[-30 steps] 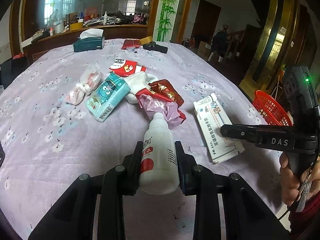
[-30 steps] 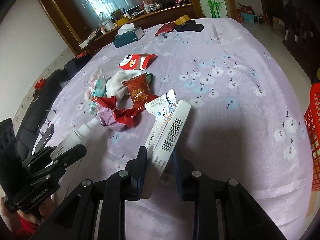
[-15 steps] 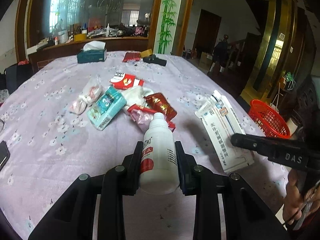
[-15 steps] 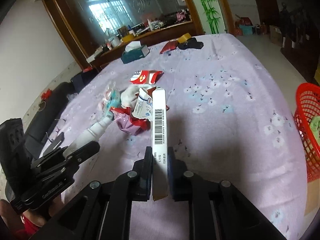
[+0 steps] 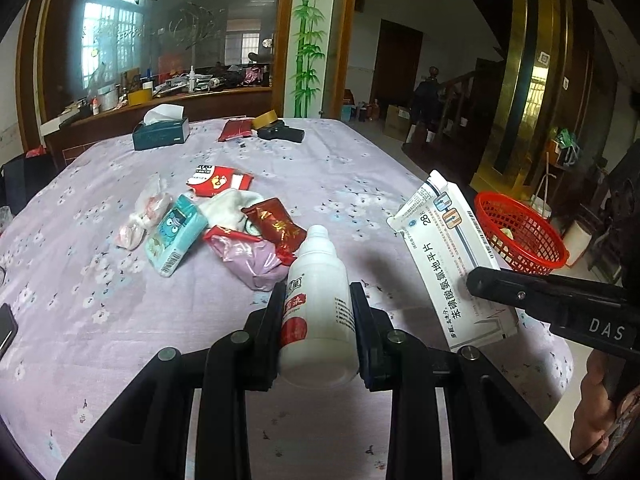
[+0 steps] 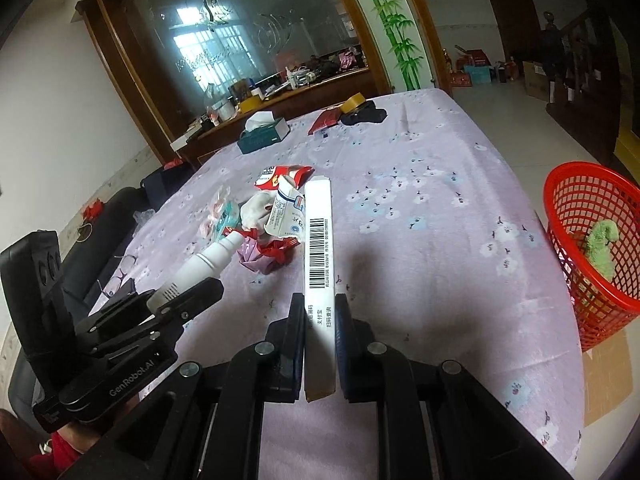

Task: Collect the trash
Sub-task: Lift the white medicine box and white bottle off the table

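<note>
My left gripper (image 5: 318,304) is shut on a white plastic bottle (image 5: 318,300) with a red label, held above the table; the bottle (image 6: 204,264) also shows at the left of the right wrist view. My right gripper (image 6: 319,312) is shut on a flat white medicine box (image 6: 318,248), edge up with its barcode showing; the box (image 5: 452,264) appears lifted off the cloth at the right of the left wrist view. A pile of wrappers and packets (image 5: 224,220) lies mid-table. A red mesh basket (image 6: 592,248) stands on the floor beyond the table's right edge.
The table wears a lilac flowered cloth (image 5: 80,288). A teal tissue box (image 5: 161,133), a red packet (image 5: 236,129), a tape roll (image 5: 267,118) and a black object (image 5: 280,133) sit at the far end. A green item (image 6: 602,246) lies in the basket. A dark phone (image 5: 6,330) lies at the left edge.
The right gripper closed on the medicine box, turned it edge up and lifted it off the cloth. Both grippers rose and drew back from the trash pile, the left still holding the bottle.
</note>
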Demonstrator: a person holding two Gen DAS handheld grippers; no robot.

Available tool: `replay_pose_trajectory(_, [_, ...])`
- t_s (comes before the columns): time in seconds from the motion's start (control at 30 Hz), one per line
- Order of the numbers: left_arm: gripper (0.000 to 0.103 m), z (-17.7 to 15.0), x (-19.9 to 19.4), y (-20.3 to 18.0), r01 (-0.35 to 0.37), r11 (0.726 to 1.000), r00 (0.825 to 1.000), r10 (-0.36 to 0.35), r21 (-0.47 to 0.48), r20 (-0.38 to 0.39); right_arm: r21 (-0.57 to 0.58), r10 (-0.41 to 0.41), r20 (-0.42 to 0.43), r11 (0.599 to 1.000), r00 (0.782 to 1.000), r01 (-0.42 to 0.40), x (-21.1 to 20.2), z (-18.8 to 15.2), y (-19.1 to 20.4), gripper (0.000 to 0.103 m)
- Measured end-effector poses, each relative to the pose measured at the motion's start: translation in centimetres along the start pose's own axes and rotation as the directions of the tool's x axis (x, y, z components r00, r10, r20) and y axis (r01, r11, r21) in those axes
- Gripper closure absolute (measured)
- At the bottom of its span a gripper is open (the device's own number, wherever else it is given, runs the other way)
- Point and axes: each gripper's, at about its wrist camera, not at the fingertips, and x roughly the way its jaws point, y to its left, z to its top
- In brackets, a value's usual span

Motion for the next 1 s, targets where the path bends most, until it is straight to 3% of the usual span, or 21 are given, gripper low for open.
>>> replay_pose_trajectory(0.57, [0.074, -0.3, 1.0, -0.4, -0.119, 0.993, 0.993, 0.118, 0.026, 0.02, 0.006, -0.018, 0.014, 1.0, 1.0, 0.018, -1.1, -0.7, -0.3, 0.088])
replay_pose_trajectory(1.0, [0.074, 0.1, 1.0, -0.9, -0.1, 0.994, 0.995, 0.099, 0.033, 0.008, 0.027, -0.019, 0.016, 0.999, 1.0, 0.018, -1.1, -0.7, -1.0, 0.088])
